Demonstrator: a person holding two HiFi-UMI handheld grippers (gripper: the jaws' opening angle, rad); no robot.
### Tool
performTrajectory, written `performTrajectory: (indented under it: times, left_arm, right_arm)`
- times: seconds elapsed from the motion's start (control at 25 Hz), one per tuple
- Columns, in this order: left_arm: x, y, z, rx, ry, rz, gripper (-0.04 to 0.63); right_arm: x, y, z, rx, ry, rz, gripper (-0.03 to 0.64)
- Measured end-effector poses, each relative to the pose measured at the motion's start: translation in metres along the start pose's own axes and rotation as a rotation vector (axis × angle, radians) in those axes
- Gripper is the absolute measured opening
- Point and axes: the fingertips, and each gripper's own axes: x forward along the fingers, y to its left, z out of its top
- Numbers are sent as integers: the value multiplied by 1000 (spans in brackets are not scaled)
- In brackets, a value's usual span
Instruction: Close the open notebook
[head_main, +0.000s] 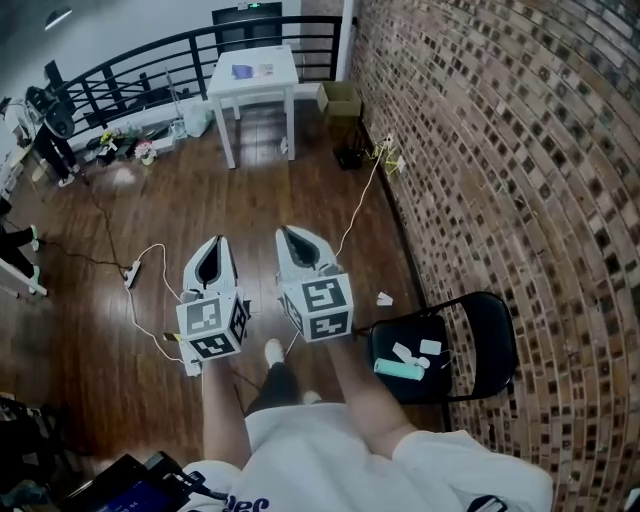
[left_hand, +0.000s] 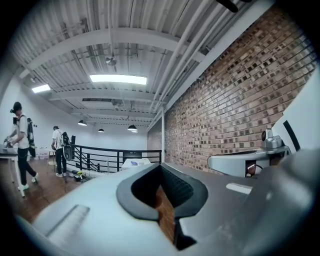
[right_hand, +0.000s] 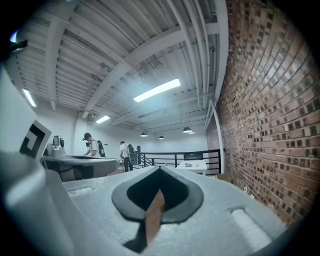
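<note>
My left tool (head_main: 216, 243) is shut with nothing in it. My right tool (head_main: 288, 232) is just beside it, also shut and empty. Both are held over the wood floor (head_main: 90, 330). A black chair (head_main: 497, 335) is on my right by the brick wall (head_main: 520, 150). The notebook (head_main: 243, 70) lies far ahead on the white table (head_main: 285, 86), well apart from both tools. It's too small to tell if it's open.

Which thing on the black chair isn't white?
The long green tube lying on the chair seat. The small pieces beside it are all white.
</note>
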Motion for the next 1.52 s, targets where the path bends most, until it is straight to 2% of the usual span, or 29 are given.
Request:
performTrajectory:
  times: [0.2, 0.4, 0.6, 0.8, 1.0, 1.2, 1.36, 1.52]
  left_arm:
    - [61, 20, -12, -18, 10, -33, 15]
    - [133, 61, 4, -21, -28, -30, 15]
    - [183, 109, 12, -24, -35, -51, 15]
    - [218, 153, -4, -40, 1, -6, 15]
    - [244, 168, -6, -50, -6, -20, 15]
    - [287, 182, -20, -58, 8, -7, 15]
    - [342, 195, -9, -41, 20, 47, 15]
    - [412, 188, 16, -17, -25, 37, 15]
  right_arm:
    - [54, -23, -10, -12, 21, -25, -9]
    - [129, -41, 10, -35, 3, -47, -9]
    - [205, -34, 18, -34, -5, -56, -9]
    - [257, -18, 9, -50, 13, -22, -9]
    - [294, -37, -1, -20, 49, -62, -9]
    - [342, -53, -9, -30, 55, -25, -9]
    - [386, -80, 10, -52, 21, 7, -9]
    - [432, -125, 39, -67, -43, 13, -9]
